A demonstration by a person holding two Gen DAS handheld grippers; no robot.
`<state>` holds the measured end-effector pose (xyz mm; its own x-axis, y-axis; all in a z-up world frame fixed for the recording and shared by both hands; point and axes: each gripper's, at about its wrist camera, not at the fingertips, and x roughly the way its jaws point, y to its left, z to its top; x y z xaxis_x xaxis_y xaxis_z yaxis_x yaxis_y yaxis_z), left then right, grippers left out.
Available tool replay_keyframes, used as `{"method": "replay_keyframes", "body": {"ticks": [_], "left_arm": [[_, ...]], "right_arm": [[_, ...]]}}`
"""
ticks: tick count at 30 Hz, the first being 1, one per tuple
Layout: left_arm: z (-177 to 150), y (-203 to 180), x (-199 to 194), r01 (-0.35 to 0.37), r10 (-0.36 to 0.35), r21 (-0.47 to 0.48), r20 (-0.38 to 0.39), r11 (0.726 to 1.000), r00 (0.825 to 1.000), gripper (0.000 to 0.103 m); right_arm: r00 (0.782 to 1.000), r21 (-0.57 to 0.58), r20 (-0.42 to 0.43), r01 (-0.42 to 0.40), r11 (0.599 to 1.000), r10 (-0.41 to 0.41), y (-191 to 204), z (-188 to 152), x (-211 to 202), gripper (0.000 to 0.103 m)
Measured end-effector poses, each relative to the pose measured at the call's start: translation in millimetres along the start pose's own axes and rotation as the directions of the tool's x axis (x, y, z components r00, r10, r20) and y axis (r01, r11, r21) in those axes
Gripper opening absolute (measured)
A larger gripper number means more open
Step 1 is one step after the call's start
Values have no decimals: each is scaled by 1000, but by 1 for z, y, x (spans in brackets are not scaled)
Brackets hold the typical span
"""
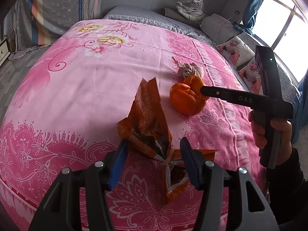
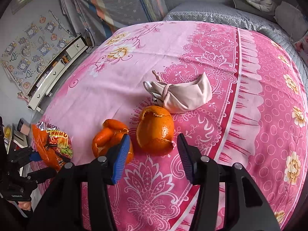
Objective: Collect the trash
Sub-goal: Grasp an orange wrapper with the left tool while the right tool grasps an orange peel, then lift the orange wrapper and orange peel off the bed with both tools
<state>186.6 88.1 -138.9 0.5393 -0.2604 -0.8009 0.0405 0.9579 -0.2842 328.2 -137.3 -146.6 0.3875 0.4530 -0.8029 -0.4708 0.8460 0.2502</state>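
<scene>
A torn orange noodle wrapper [image 1: 146, 127] stands crumpled on the pink flowered bedspread [image 1: 77, 88]. It sits between the blue pads of my left gripper [image 1: 154, 159], which is open and not squeezing it. In the right wrist view the same wrapper [image 2: 53, 144] lies near the bed's left edge with the left gripper [image 2: 44, 165] around it. My right gripper [image 2: 153, 157] is open. A hollow orange peel [image 2: 156, 130] lies just ahead of its gap, and a second peel piece [image 2: 107, 136] sits against its left pad. In the left wrist view the right gripper [image 1: 202, 91] touches the peel [image 1: 184, 100].
A pale pink drawstring pouch [image 2: 182, 96] lies just behind the peels. Grey quilt and pillows [image 1: 217, 27] lie at the head of the bed. A window [image 1: 281, 19] is on the right and folded bedding [image 1: 57, 9] at the back. A white drawer unit [image 2: 57, 71] stands beside the bed.
</scene>
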Motion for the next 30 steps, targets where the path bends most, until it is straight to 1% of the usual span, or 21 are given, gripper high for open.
{"method": "replay_keyframes", "body": {"ticks": [5,8,10,11,13,15,18,23,30], "left_arm": [[9,-5,13,-24,24,15,-20,1000,1000,53],[14,-11,21,-34,35,27,-30,999,999,53],[16,-15,25,-35,37,26,-42,999,998,48],[17,-18,28,-31,33,31,-50,999,998,41],[17,-24,30,-31,34,49,-53,998,998,39],[17,-30,32,-35,39,68,-53,997,998,36],[17,-33,32,-22,26,64,-59,998,998,34],[13,-36,15,-5,7,66,-33,998,999,33],[10,-45,-19,4,-8,88,43,996,999,33]], "right_arm": [[999,-4,-31,7,1000,-7,0,6,18,48],[999,2,-46,8,1000,-7,-1,7,28,46],[999,18,-48,-4,1000,4,-4,8,31,43],[999,18,-45,-4,1000,5,-5,9,32,42],[999,27,-35,-8,1000,9,-7,10,30,34],[1000,34,-29,-9,999,10,-10,10,27,32],[1000,34,-20,-3,999,3,-11,9,25,30],[1000,48,4,22,999,-22,-15,6,12,29],[997,67,67,33,997,-37,-24,-6,-31,29]]}}
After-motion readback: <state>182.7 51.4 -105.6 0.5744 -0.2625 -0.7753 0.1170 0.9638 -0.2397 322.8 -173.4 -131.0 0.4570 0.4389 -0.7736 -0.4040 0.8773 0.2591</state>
